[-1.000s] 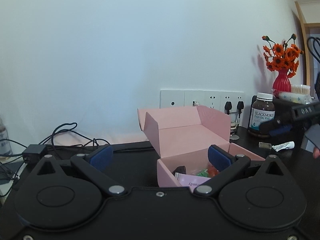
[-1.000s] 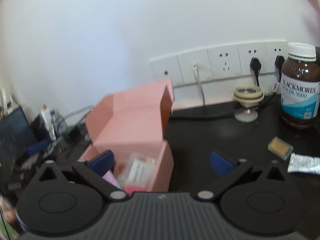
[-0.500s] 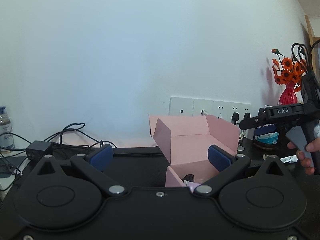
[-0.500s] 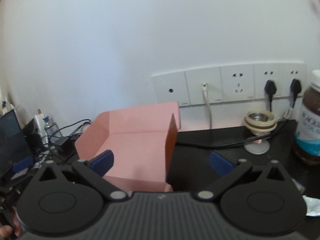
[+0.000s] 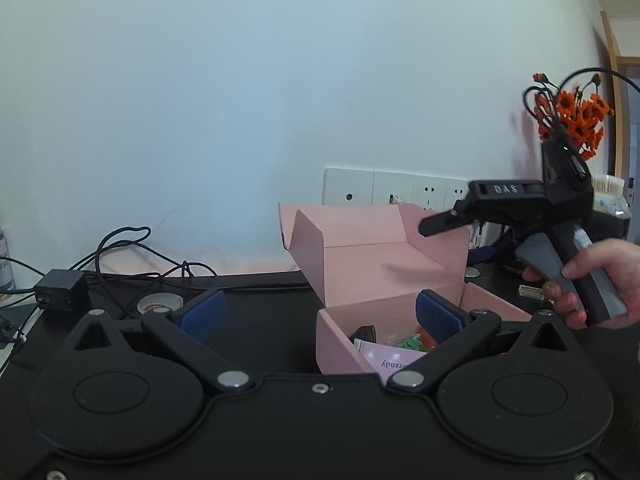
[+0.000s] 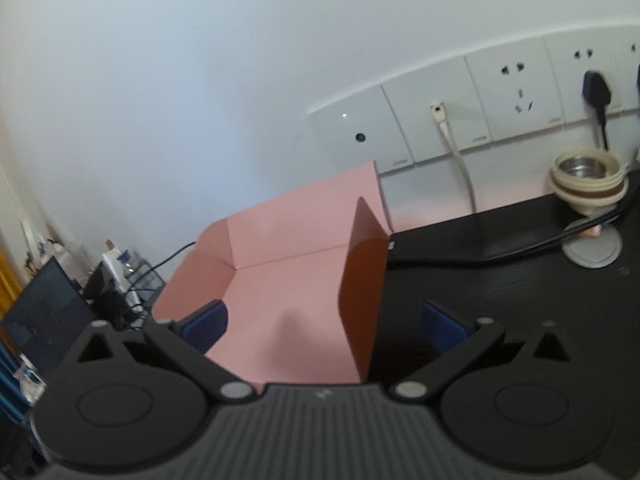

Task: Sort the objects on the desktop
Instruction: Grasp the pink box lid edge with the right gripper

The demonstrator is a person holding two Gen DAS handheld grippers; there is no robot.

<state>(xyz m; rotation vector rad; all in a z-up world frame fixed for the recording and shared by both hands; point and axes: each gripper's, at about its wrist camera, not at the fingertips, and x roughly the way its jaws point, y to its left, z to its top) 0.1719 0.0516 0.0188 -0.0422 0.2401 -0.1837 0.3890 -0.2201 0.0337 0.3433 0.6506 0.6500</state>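
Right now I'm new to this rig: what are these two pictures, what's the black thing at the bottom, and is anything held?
No robot here. A person holds a two-finger tool in each hand, and each tool carries a fisheye camera looking forward along its fingers. The black shape along the bottom of each picture is that tool's own body, with blue pads at the tips.

The left view shows the left tool, open and empty. In it you also see the right tool from the side, gripped by a hand, over the pink box. The right view shows the right tool, open and empty, facing the box lid.

On the black desk: the open box holding small items, cables, a small stand, and orange flowers. Wall sockets sit behind.
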